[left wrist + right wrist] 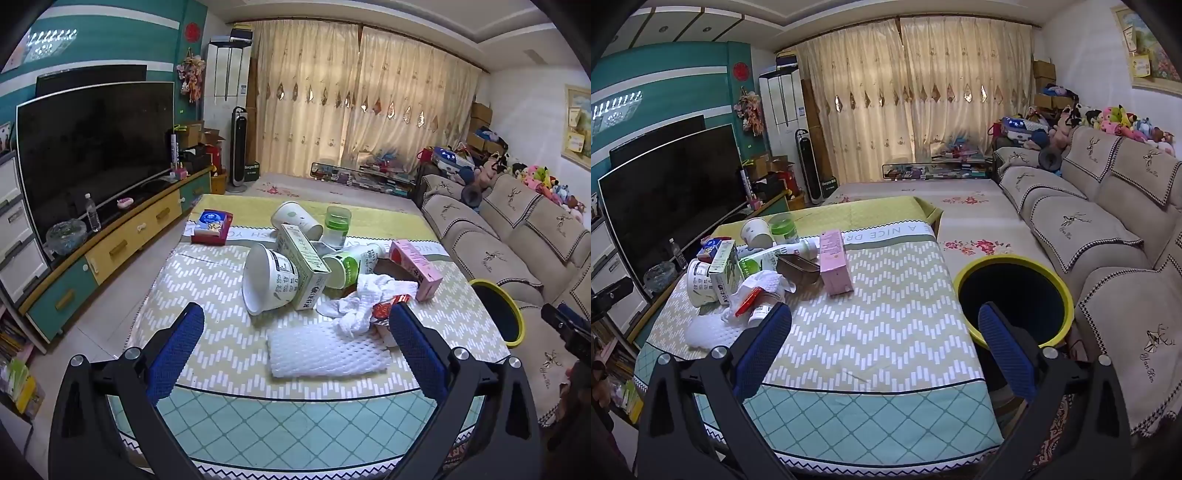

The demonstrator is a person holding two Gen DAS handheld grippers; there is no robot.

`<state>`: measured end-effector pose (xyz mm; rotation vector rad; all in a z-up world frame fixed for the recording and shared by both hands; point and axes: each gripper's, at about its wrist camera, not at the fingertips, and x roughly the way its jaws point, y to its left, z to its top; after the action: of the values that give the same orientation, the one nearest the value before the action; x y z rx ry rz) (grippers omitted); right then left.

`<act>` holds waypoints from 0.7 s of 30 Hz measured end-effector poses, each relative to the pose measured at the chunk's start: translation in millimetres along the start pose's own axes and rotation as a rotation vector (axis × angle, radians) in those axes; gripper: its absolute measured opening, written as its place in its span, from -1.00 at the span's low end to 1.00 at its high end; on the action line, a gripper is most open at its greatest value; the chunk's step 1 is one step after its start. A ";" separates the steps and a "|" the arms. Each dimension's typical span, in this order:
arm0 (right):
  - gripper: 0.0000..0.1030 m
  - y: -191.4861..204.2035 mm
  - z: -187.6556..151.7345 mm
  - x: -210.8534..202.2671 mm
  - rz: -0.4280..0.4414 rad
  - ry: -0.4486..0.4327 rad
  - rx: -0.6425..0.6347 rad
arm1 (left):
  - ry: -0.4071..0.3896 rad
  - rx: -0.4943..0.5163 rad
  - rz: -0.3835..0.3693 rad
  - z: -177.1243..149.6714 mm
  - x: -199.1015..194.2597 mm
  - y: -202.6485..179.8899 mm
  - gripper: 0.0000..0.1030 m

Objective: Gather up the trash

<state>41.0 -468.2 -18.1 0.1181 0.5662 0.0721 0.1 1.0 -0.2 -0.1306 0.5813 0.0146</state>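
Trash lies piled on the cloth-covered table [207, 280]: a white foam net [325, 350], crumpled white tissue [365, 299], a red wrapper [388, 306], a tipped white bowl [266, 280], a green-white carton [303, 266], a pink carton [415, 267], paper cups [295, 218] and a green-lidded jar [337, 225]. My left gripper [295, 332] is open and empty, just short of the foam net. My right gripper [886, 332] is open and empty over the bare cloth [886, 317]. A yellow-rimmed bin [1015, 295] stands right of the table; the pink carton [833, 262] lies to its left.
A beige sofa [1108, 236] runs along the right, close behind the bin. A TV [92, 147] on a low cabinet [122, 243] lines the left. A red-blue box [212, 227] lies at the table's far left. The right gripper's body shows at the left view's edge [569, 328].
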 end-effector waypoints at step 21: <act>0.88 4.9 -5.9 18.9 0.015 0.031 -0.011 | 0.032 0.013 0.007 -5.5 14.4 -3.0 0.92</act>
<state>53.5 -460.9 -32.4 0.1108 0.5954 0.0920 9.2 -3.0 -12.3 -0.1159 0.6134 0.0159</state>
